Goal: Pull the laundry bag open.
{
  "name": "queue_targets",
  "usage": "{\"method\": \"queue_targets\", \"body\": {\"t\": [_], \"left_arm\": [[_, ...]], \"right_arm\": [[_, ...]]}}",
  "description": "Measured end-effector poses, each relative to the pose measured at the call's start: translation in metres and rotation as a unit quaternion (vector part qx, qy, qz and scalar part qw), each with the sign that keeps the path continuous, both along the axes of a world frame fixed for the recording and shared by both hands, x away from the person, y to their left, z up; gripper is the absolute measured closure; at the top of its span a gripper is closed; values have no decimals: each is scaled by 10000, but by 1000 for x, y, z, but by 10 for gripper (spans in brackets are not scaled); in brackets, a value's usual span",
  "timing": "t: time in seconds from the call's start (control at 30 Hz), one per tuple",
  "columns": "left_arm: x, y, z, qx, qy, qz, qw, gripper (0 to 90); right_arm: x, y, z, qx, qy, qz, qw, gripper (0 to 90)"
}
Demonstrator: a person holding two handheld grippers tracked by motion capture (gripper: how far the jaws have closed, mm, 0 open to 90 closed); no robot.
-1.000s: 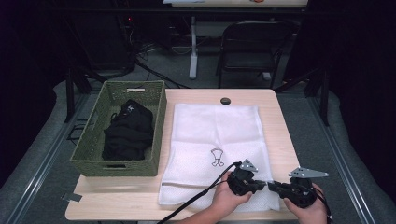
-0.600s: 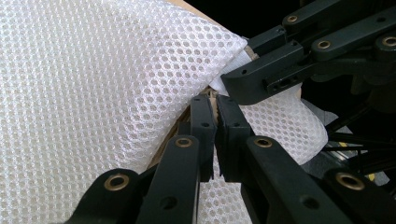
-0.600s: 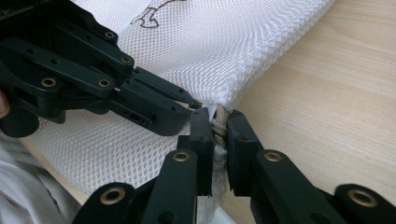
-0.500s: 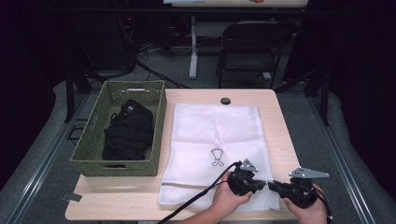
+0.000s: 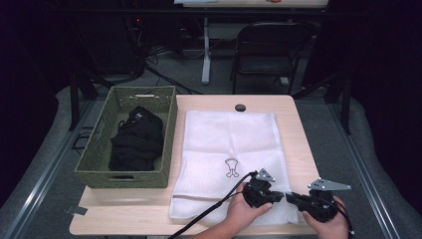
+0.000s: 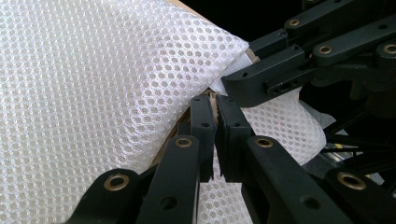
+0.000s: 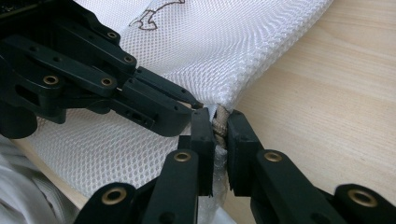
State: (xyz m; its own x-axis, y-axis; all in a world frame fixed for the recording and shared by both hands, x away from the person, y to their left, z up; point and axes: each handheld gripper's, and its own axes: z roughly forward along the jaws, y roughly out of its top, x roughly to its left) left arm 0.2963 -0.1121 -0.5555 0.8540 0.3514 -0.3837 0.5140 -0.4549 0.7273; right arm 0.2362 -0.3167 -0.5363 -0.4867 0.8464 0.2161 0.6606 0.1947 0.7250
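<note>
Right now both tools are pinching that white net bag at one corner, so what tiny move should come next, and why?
Probably ease the two apart to open the mesh bag: the left gripper is shut on its netting, the right gripper on its cord, and black clothes wait in the basket.

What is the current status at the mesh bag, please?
Left gripper shut on mesh bag edge. Right gripper shut on the bag's drawstring cord. Both at the near right corner. Nothing in the way; basket off left.

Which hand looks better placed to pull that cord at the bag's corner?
Probably the right: the right gripper is shut on the beige cord itself, while the left gripper pinches only the white mesh bag beside it.
</note>
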Motion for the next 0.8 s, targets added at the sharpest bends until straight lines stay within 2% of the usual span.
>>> {"method": "queue_targets", "body": {"t": [0.13,0.23,0.73,0.8], "left_arm": [[0,0,0,-4,-9,8,10000,870],[0,0,0,28,-91,-15,10000,872],[-1,2,3,31,-138,-19,9999,873],[-1,3,3,-22,-128,-13,9999,873]], "right_arm": [[-1,0,0,-2,-13,-21,10000,830],[0,1,0,-13,-35,-26,10000,830],[-1,1,2,-17,-71,-23,10000,831],[-1,1,2,7,-63,-23,10000,831]]}}
